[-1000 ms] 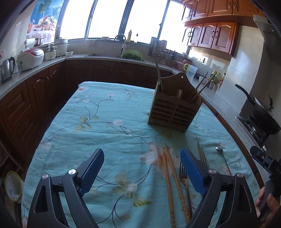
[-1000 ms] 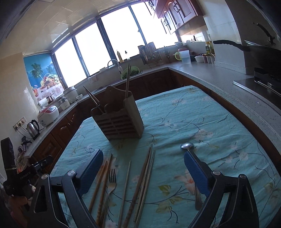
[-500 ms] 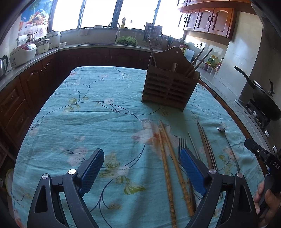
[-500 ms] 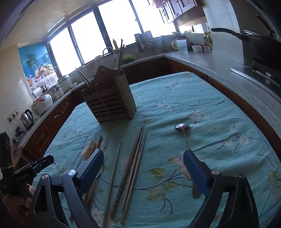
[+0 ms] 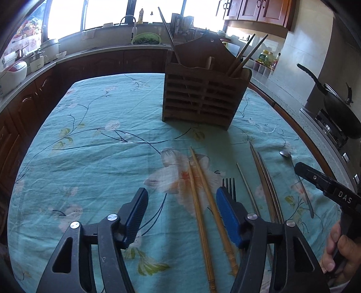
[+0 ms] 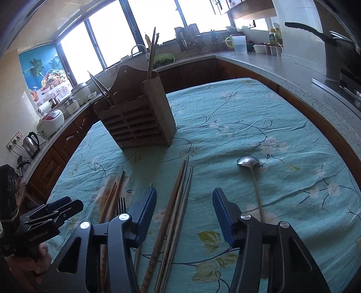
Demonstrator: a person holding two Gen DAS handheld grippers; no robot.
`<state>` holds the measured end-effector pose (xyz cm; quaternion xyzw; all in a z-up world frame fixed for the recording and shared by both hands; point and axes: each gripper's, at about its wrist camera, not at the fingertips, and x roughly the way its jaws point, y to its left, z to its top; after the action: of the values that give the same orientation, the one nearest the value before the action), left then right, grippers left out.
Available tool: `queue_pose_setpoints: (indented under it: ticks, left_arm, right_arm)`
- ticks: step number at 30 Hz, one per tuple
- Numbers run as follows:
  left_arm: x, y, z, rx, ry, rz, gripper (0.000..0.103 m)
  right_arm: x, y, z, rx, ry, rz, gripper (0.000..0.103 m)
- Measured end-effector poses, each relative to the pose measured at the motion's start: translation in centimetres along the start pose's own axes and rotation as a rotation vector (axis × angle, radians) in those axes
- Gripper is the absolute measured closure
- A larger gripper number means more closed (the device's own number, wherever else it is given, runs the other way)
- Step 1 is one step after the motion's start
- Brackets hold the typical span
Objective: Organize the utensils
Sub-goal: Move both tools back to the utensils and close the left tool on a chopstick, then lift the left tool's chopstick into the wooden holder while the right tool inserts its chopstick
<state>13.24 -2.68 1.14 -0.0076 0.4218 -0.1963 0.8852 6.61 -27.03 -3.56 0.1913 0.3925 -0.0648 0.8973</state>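
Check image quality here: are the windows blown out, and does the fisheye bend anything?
Left wrist view: windows clipped white, the wooden holder backlit and dark, counter edge curved. Right wrist view: same clipped windows, table edge bowed, spoon sharp with a slight glint.

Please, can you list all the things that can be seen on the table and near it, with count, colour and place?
utensil holder: one, brown wood, far middle of table, several chopsticks inside
light bamboo chopsticks: two, tan, lying left of the fork
fork: one, metal, beside them
dark chopsticks: about three, brown, lying middle
spoon: one, metal, lying right
tablecloth: one, teal floral, covers table
wok: one, black, on stove at right
left hand-held gripper: open, over light chopsticks
right hand-held gripper: open, over dark chopsticks
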Motion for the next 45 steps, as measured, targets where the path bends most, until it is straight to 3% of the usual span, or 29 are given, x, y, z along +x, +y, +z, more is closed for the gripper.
queue_pose_setpoints:
  ticks: [3,8,12,17,27,30,38,45]
  left_arm:
    - [1.6,-0.4,0.5,0.018,0.033,-0.026,0.065]
    - [4.1,-0.9,0.9,0.04,0.075,-0.057,0.082]
    - [6.0,-0.9,1.0,0.047,0.116,-0.065,0.083]
    - [7.0,-0.3,1.6,0.044,0.11,-0.073,0.085]
    - [8.8,-2.3,2.6,0.147,0.125,-0.002,0.089]
    - [9.2,-2.8,2.7,0.174,0.121,0.017,0.095]
    - [9.0,-2.0,2.7,0.143,0.125,-0.012,0.1]
    - [4.7,-0.3,2.6,0.077,0.061,-0.091,0.1]
  right_arm:
    - [1.8,0.0,0.3,0.006,0.043,-0.002,0.066]
    - [4.5,-0.3,0.5,0.013,0.103,-0.015,0.079]
    - [6.0,-0.5,0.8,0.003,0.13,-0.033,0.082]
    - [7.4,0.2,1.8,-0.053,0.134,-0.071,0.084]
    - [9.0,1.9,2.3,-0.177,0.127,-0.165,0.086]
    - [8.9,1.6,2.4,-0.165,0.128,-0.152,0.096]
    - [6.8,0.4,2.7,-0.044,0.124,-0.033,0.099]
    - [1.5,1.1,3.3,-0.033,0.031,0.035,0.099]
